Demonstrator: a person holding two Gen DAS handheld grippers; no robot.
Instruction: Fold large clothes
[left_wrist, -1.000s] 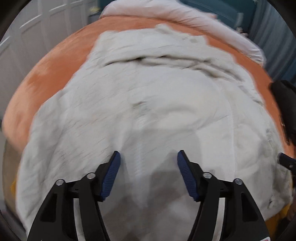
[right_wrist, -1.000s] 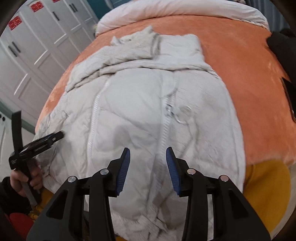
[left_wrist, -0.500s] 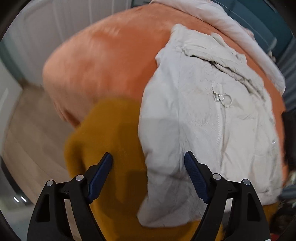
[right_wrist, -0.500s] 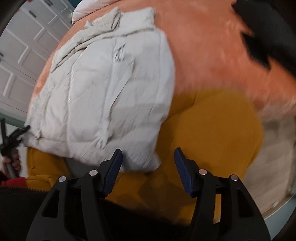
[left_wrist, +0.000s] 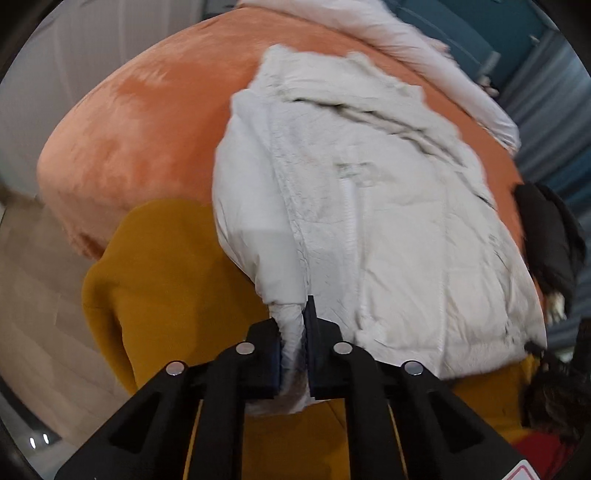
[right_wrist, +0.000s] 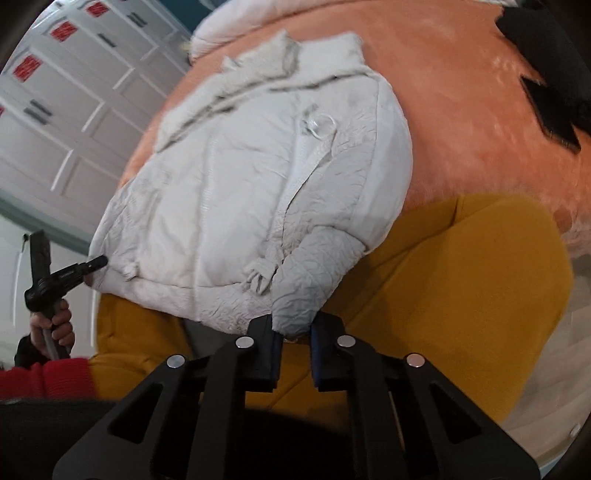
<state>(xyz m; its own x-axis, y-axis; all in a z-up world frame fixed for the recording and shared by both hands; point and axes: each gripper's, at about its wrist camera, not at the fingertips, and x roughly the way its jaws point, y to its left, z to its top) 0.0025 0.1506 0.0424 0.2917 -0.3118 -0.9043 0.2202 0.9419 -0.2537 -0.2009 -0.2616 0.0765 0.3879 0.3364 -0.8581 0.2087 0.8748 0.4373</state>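
Note:
A white padded jacket (left_wrist: 388, 221) lies front up on an orange bed cover (left_wrist: 147, 129), with its hem towards me. My left gripper (left_wrist: 295, 332) is shut on the hem's left corner, which is bunched between its blue pads. In the right wrist view the jacket (right_wrist: 240, 192) shows a ring zip pull (right_wrist: 321, 123). My right gripper (right_wrist: 295, 332) is closing its jaws on the hem's right corner, and cloth sits pinched between the pads. The left gripper (right_wrist: 92, 264) shows there at the far hem corner, held by a hand (right_wrist: 55, 325).
A mustard blanket (right_wrist: 461, 258) hangs over the bed's near edge under the hem. A black garment (left_wrist: 546, 229) lies on the bed's right side. White bedding (left_wrist: 388, 44) is at the head. White wardrobe doors (right_wrist: 55, 110) stand on the left, with wooden floor (left_wrist: 33, 295) below.
Both grippers moved from above the jacket's middle out to its near hem corners, opened wider on the way, then closed on the cloth. The left corner is now lifted a little.

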